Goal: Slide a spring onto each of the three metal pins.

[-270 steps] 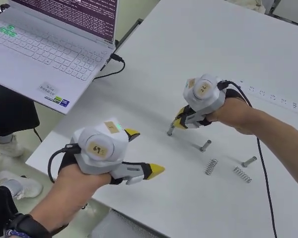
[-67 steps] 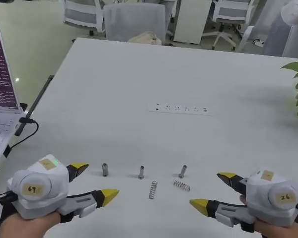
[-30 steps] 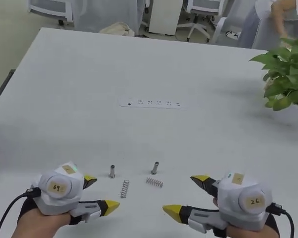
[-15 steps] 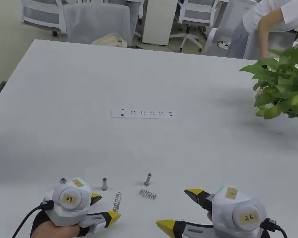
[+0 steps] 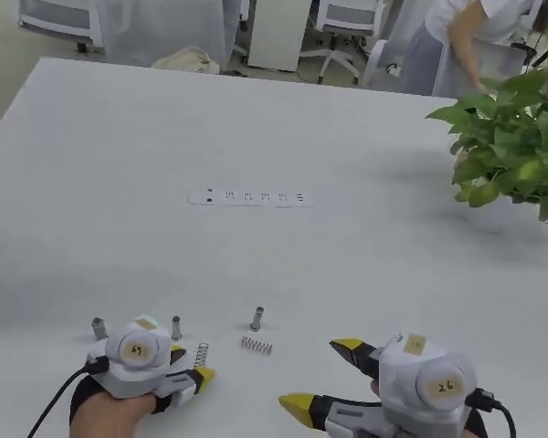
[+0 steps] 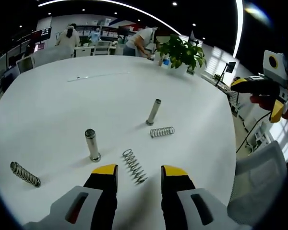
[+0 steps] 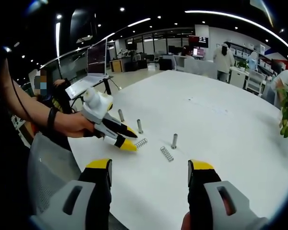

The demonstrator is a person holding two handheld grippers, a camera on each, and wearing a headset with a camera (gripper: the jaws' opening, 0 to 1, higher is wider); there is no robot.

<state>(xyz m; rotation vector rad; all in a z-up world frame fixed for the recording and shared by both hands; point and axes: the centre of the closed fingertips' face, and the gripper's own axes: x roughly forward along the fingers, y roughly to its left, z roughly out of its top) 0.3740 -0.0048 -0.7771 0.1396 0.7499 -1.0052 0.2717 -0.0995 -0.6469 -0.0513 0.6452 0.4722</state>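
Three metal pins stand in a row near the table's front edge. The left pin (image 5: 99,327) wears a spring; the middle pin (image 5: 176,327) and the right pin (image 5: 257,318) are bare. One loose spring (image 6: 134,166) lies just ahead of my left gripper (image 6: 139,171), in line with the gap between its open jaws; the same spring (image 5: 201,354) lies by the left gripper (image 5: 192,363). A second spring (image 5: 255,345) lies in front of the right pin. My right gripper (image 5: 320,376) hovers open to the right, holding nothing.
A white power strip (image 5: 247,196) lies flat mid-table. A potted plant (image 5: 511,137) stands at the right. A person (image 5: 475,36) and office chairs are beyond the far edge. The table's front edge is close beneath both grippers.
The head camera has swung right and up. My left gripper has moved up to the loose spring near the middle pin, and its jaws have narrowed. The right gripper has stayed open.
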